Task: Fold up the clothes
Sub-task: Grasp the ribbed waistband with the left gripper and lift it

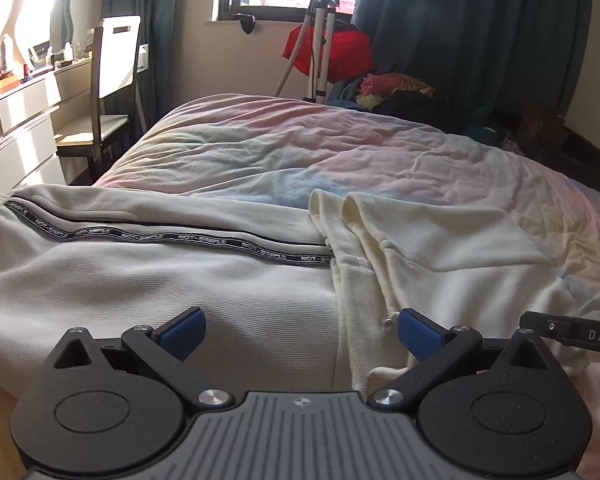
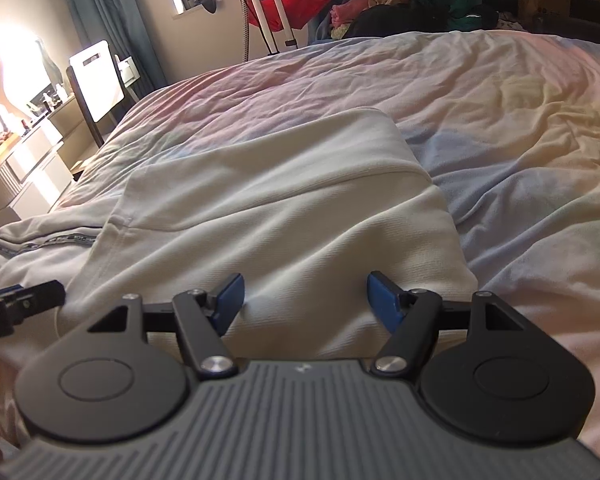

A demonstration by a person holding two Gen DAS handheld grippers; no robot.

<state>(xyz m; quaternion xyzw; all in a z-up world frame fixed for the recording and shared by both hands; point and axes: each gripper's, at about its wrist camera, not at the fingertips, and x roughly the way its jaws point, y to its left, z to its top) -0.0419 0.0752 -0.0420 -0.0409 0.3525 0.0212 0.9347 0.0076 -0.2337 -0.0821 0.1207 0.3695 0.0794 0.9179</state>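
Left claw point(image 1: 300, 336) hangs low over the cream garment point(image 1: 180, 292), pads spread wide — nothing pinched, cloth lying right beneath and ahead of it on the bed point(image 1: 380, 148). Right claw point(image 2: 304, 300) sits just beside it, blue pads point(image 2: 230, 294) apart with a raised fold of the garment's folded end point(image 2: 284, 200) between them, though I cannot tell whether they press on it.

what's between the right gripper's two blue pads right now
A raised fold of the cream garment lies in the gap of the right gripper, shown in the right wrist view; the pads stand apart, not pinching it.
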